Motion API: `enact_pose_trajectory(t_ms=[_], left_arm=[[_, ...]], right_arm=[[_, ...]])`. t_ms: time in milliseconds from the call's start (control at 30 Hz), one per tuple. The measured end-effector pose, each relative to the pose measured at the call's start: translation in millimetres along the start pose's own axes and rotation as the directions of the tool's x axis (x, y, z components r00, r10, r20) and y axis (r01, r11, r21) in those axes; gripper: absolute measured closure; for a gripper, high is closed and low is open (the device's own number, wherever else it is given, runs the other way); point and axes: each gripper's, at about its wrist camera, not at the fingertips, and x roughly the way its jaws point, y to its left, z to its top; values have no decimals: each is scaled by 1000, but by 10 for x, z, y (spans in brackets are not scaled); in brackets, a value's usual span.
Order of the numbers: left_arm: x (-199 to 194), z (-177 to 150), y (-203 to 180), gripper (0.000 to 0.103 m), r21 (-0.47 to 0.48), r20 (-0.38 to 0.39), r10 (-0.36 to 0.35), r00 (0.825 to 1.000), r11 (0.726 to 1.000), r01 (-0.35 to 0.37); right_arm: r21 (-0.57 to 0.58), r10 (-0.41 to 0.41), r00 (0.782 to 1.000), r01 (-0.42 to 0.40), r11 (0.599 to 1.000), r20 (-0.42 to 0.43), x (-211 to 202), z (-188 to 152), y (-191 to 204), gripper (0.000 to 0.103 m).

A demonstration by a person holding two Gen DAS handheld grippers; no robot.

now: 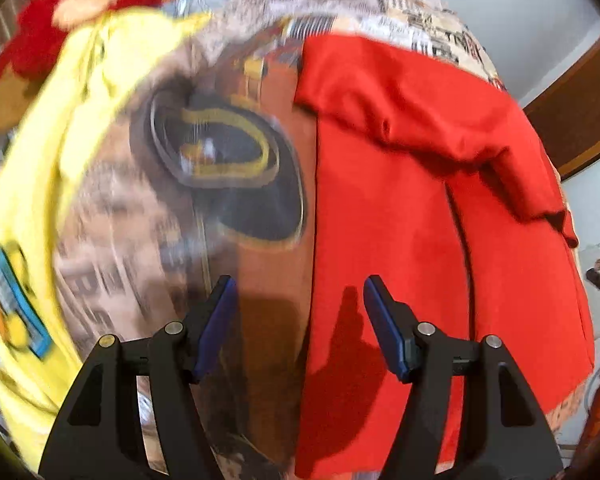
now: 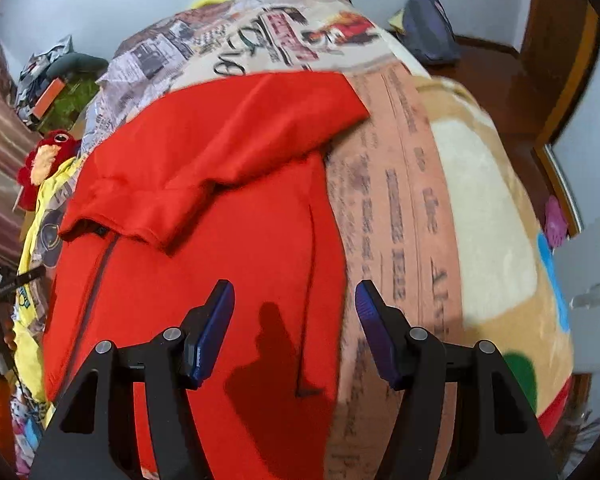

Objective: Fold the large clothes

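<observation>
A large red garment (image 1: 420,208) lies spread on a bed with a printed blanket (image 1: 244,264). Its upper part is folded down over the body, and long edges run lengthwise. It also shows in the right wrist view (image 2: 204,208). My left gripper (image 1: 298,292) is open and empty above the garment's left edge. My right gripper (image 2: 294,296) is open and empty above the garment's right edge, over a long seam. A yellow printed garment (image 1: 56,160) lies to the left of the red one.
A red plush toy (image 1: 76,4) sits at the far left of the bed, also in the right wrist view (image 2: 46,160). A grey bag (image 2: 430,28) lies on the wooden floor beyond the bed. White walls and wooden trim (image 1: 576,112) surround.
</observation>
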Motion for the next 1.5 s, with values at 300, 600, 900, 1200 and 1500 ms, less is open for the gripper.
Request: enact_pose_trajectory(t_ms=[300, 600, 900, 1200, 1500], left_arm=[[176, -288, 55, 38, -67, -81, -144, 986, 988, 138], [204, -472, -234, 54, 45, -96, -127, 987, 990, 132], [-21, -376, -435, 96, 117, -41, -36, 998, 992, 41], [-497, 118, -629, 102, 136, 99, -185, 978, 976, 171], [-786, 1023, -663, 102, 97, 286, -263, 921, 965, 245]], right_arm=[[16, 41, 998, -40, 999, -45, 129, -255, 26, 44], [126, 192, 981, -187, 974, -30, 321, -174, -167, 44], [12, 191, 981, -191, 982, -19, 160, -174, 148, 93], [-14, 286, 953, -286, 958, 100, -73, 164, 266, 94], [-74, 306, 926, -297, 952, 221, -253, 781, 437, 95]])
